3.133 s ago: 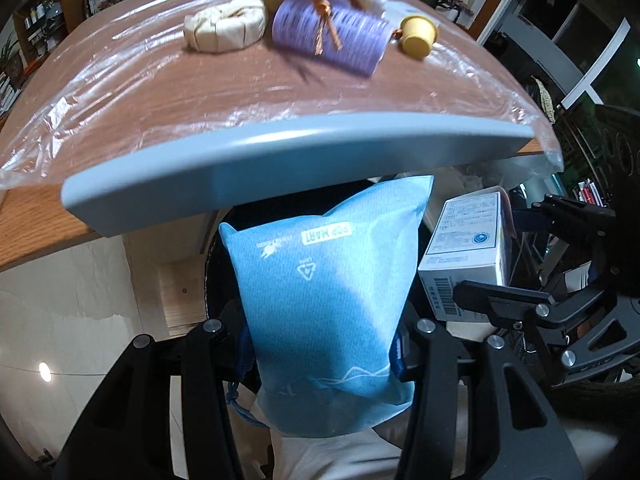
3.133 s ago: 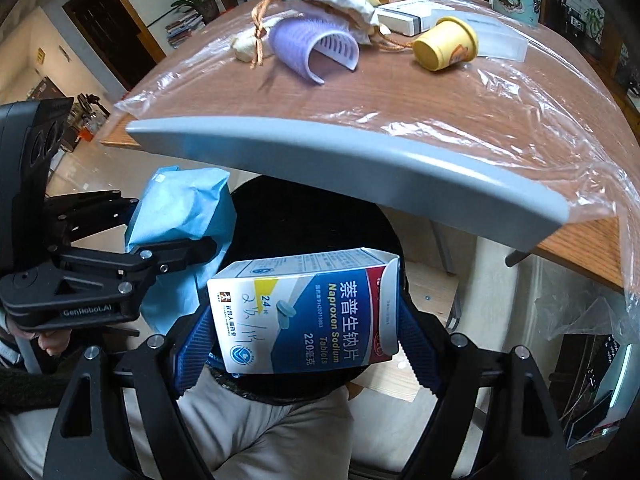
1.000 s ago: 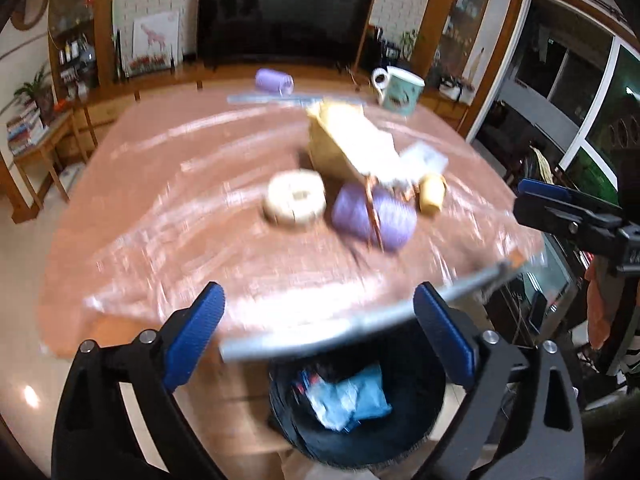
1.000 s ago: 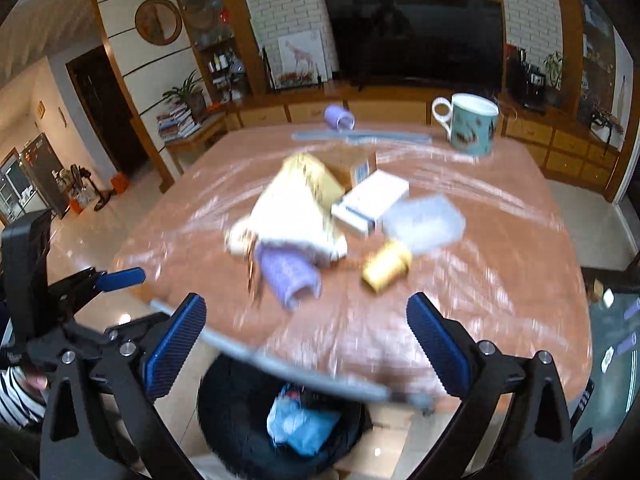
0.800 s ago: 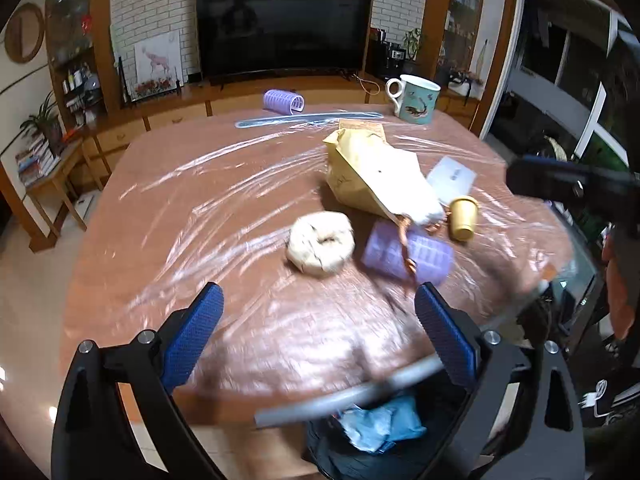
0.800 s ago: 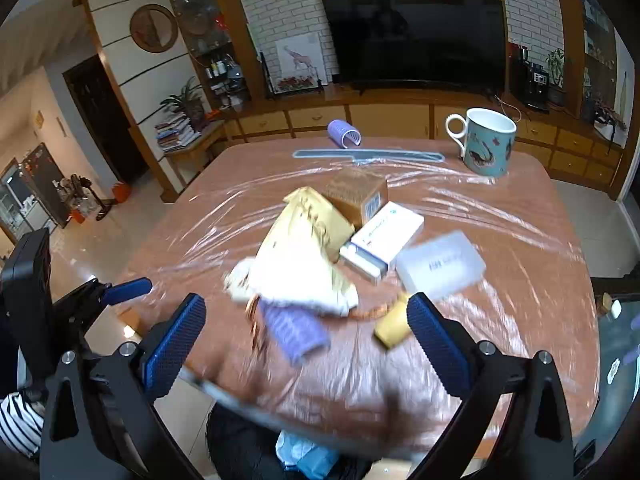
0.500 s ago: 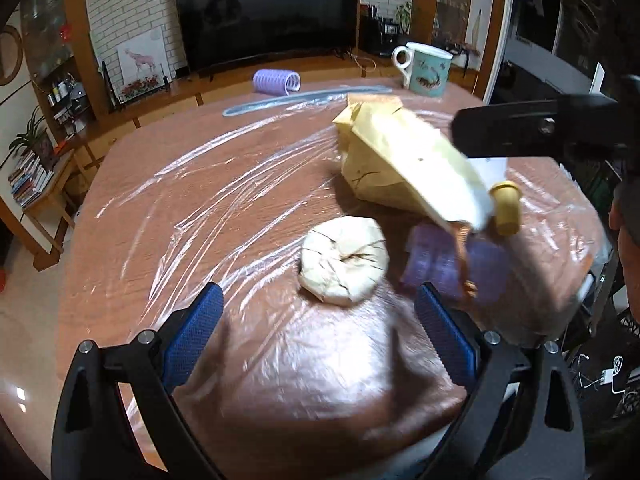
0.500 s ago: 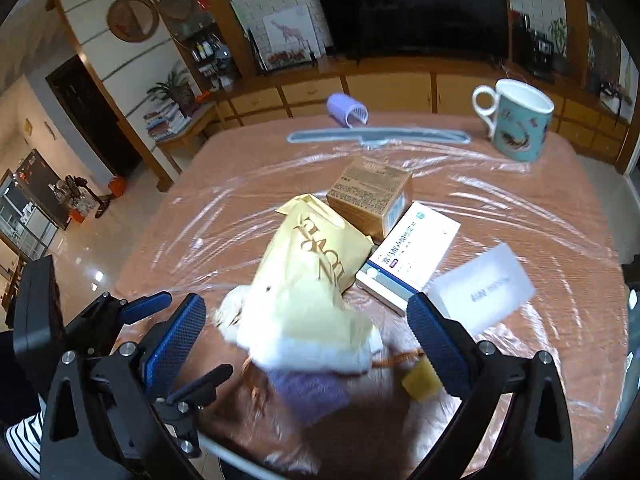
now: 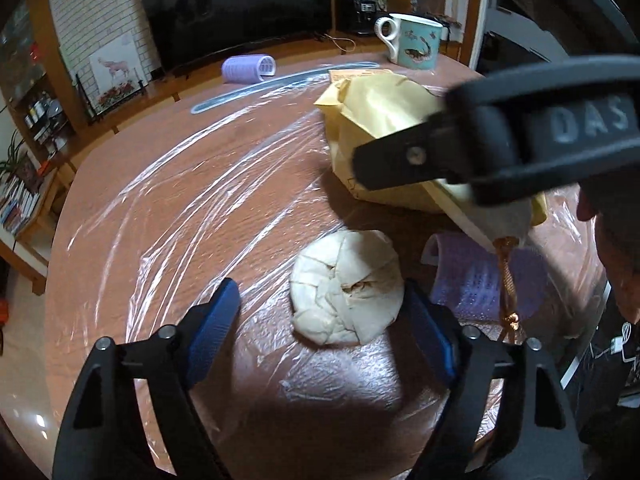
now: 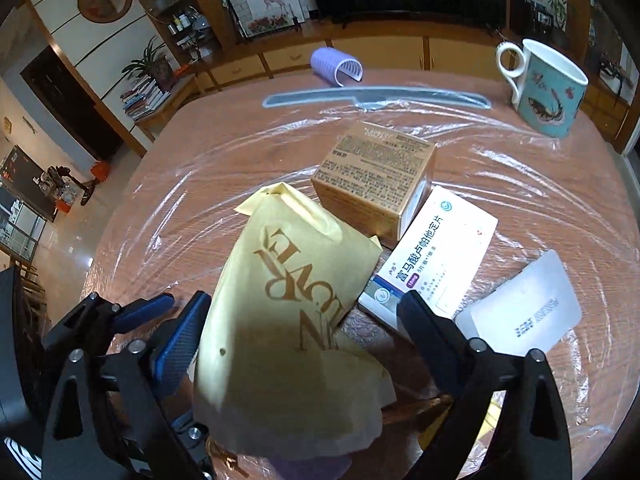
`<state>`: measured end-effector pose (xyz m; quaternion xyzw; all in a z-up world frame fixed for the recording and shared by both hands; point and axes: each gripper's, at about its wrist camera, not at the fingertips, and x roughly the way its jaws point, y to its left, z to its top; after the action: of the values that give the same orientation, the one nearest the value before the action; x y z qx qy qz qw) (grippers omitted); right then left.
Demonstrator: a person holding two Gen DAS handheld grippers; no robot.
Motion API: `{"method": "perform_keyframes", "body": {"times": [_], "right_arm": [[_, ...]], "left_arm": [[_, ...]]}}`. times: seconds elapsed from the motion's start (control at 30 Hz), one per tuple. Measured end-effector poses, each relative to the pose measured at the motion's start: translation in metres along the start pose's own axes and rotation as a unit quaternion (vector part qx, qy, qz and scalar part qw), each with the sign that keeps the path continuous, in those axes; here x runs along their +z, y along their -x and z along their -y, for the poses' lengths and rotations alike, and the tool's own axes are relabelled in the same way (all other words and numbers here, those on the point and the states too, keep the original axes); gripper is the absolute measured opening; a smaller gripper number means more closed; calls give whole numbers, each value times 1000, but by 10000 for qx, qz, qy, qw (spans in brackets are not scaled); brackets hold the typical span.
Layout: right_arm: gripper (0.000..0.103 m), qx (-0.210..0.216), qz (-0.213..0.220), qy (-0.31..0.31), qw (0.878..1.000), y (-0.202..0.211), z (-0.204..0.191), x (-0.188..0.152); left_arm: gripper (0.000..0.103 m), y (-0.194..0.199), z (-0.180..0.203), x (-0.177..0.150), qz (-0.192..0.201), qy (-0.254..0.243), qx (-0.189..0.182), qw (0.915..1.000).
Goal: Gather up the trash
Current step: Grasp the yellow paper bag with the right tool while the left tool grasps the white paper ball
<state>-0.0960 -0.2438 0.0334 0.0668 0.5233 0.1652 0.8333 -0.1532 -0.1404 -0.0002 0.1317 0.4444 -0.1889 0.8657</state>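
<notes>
My left gripper (image 9: 324, 330) is open over the film-covered table, its jaws either side of a crumpled white paper wad (image 9: 346, 286). My right gripper (image 10: 304, 336) is open, its jaws astride the near end of a yellow paper bag (image 10: 292, 320). That bag also shows in the left wrist view (image 9: 380, 120), partly hidden behind the right gripper's black arm. A brown cardboard box (image 10: 374, 178), a white medicine box (image 10: 436, 260) and a white card (image 10: 520, 312) lie beyond the bag.
A purple hair roller (image 9: 480, 280) with a brown cord lies right of the wad. Another roller (image 10: 338, 66), a long grey strip (image 10: 376, 98) and a teal mug (image 10: 546, 92) are at the table's far side. The left gripper shows at lower left in the right wrist view (image 10: 132, 320).
Both grippers let go of the blue bag and the medicine box over the bin, rose above the table and moved in; the left now brackets the wad, the right the yellow bag.
</notes>
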Motion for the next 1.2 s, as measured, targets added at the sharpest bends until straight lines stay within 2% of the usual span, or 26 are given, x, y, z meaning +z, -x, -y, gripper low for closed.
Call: {"method": "perform_keyframes", "body": {"times": [0.13, 0.17, 0.2, 0.27, 0.47, 0.8, 1.2], "right_arm": [[79, 136, -53, -106, 9998, -1, 3, -1], [74, 151, -52, -88, 9998, -1, 2, -1], [67, 225, -58, -85, 9997, -1, 1, -2], [61, 292, -73, -110, 9995, -1, 1, -2], [46, 359, -36, -21, 9993, -1, -1, -3], [40, 598, 114, -163, 9980, 6, 5, -1], [39, 648, 333, -149, 9972, 23, 9, 1]], "left_arm": [[67, -2, -1, 0, -65, 35, -230, 9997], [65, -2, -2, 0, -56, 81, -298, 9995], [60, -1, -3, 0, -32, 112, -265, 9996], [53, -1, -4, 0, -14, 162, -241, 9996], [52, 1, -4, -2, 13, 213, -270, 9994], [51, 1, -8, 0, 1, 347, -349, 9988], [51, 6, -17, -1, 42, 608, -350, 9975]]}}
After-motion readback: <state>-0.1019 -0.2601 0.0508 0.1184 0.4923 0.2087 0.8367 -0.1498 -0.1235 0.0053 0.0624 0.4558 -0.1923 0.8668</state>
